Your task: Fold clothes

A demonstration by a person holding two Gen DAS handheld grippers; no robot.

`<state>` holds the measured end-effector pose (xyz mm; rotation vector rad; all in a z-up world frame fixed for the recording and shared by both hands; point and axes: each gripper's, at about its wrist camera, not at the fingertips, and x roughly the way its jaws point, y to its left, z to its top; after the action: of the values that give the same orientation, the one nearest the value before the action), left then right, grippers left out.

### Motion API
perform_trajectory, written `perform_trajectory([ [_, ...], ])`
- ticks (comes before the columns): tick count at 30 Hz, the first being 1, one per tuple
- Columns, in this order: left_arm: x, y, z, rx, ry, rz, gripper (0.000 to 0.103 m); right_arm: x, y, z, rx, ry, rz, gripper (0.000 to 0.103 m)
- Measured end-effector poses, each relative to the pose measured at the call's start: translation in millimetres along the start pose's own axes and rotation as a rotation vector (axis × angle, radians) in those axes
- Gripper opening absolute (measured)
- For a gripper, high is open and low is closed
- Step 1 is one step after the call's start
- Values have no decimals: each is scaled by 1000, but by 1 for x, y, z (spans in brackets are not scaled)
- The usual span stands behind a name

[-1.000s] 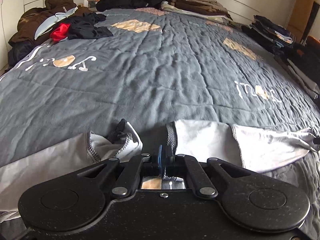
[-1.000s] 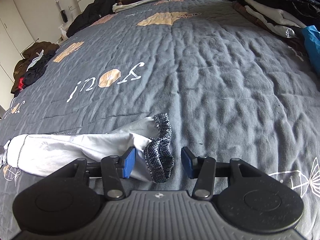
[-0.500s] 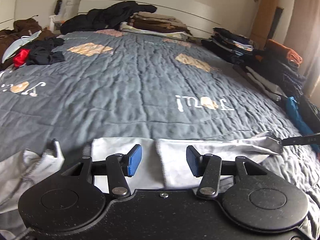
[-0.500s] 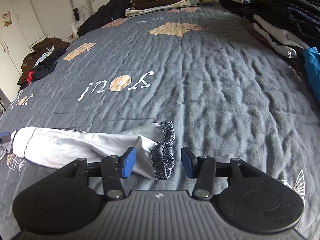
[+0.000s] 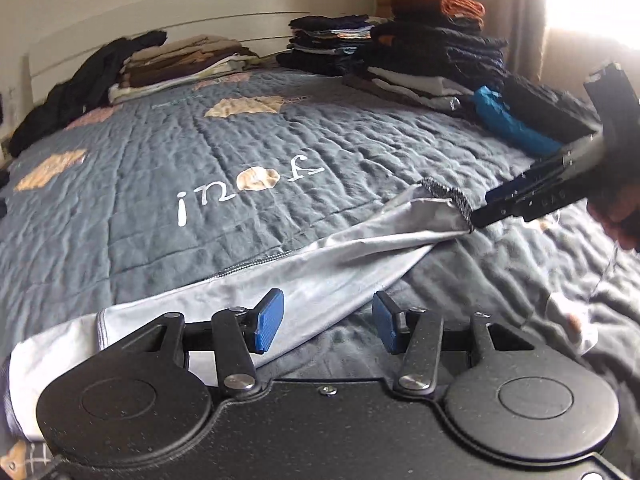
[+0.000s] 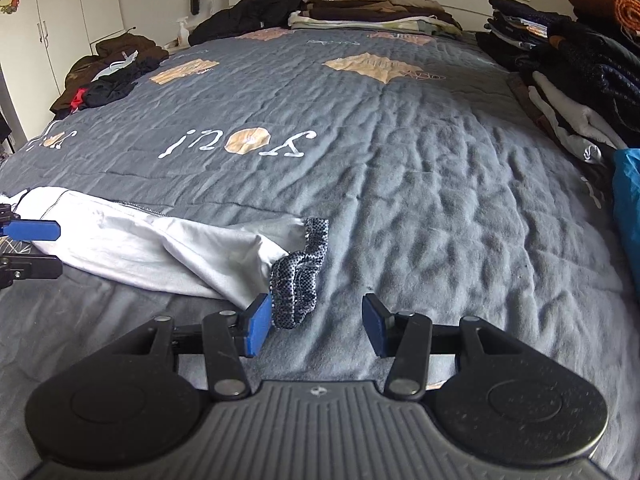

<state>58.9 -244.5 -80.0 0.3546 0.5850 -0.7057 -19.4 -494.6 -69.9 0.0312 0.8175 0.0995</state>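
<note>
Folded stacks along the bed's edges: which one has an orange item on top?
The dark stack by the curtain, topped by an orange knit. The headboard stack is brown and beige; the stack between them is dark throughout.

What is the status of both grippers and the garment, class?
Left gripper open, right gripper open. Light grey garment stretched flat on quilt, unheld. Nothing in the way.

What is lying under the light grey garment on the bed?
The light grey garment lies directly on the grey quilt. Whether anything is beneath its folds is hidden.
</note>
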Motion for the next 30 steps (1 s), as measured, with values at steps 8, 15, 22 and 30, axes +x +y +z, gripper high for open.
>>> perform_trajectory([
  [8,27,-51,-12,320,-20,134,49,12,1,-4,27,1,51,49],
  [15,51,-83,-20,534,-45,186,33,19,2,3,87,-3,66,49],
  [22,53,-83,-21,502,-44,149,2,22,-2,8,135,-21,85,49],
  [30,30,-65,3,354,-57,55,0,27,-15,9,233,-41,85,49],
])
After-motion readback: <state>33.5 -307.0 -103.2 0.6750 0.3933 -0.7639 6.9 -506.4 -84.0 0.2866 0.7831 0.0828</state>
